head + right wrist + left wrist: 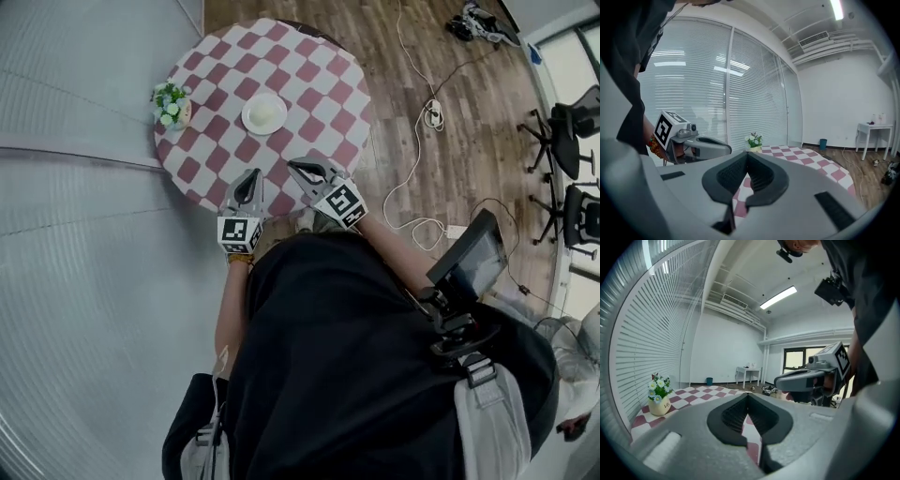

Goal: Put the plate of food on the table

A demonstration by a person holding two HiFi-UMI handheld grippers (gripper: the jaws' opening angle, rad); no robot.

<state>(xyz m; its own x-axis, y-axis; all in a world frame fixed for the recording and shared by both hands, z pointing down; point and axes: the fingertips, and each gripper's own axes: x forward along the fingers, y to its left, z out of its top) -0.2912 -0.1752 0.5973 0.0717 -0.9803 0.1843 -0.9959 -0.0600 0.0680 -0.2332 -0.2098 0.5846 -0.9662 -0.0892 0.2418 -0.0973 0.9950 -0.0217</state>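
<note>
A white plate of pale food (264, 113) rests near the middle of the round red-and-white checkered table (319, 103). My left gripper (252, 174) hovers over the table's near edge, jaws pressed together and empty. Just to its right, my right gripper (293, 166) is also shut and holds nothing. In the left gripper view the shut left gripper (748, 395) points across the table (693, 397), with the right gripper (806, 378) beside it. In the right gripper view the shut right gripper (748, 153) faces the left gripper (701, 143). Neither gripper view shows the plate.
A small vase of flowers (172, 105) (659, 399) (753, 142) stands at the table's left edge by the blinds. Cables and a power strip (433, 114) lie on the wood floor right of the table. Office chairs (562, 131) stand far right. A white side table (749, 373) is at the far wall.
</note>
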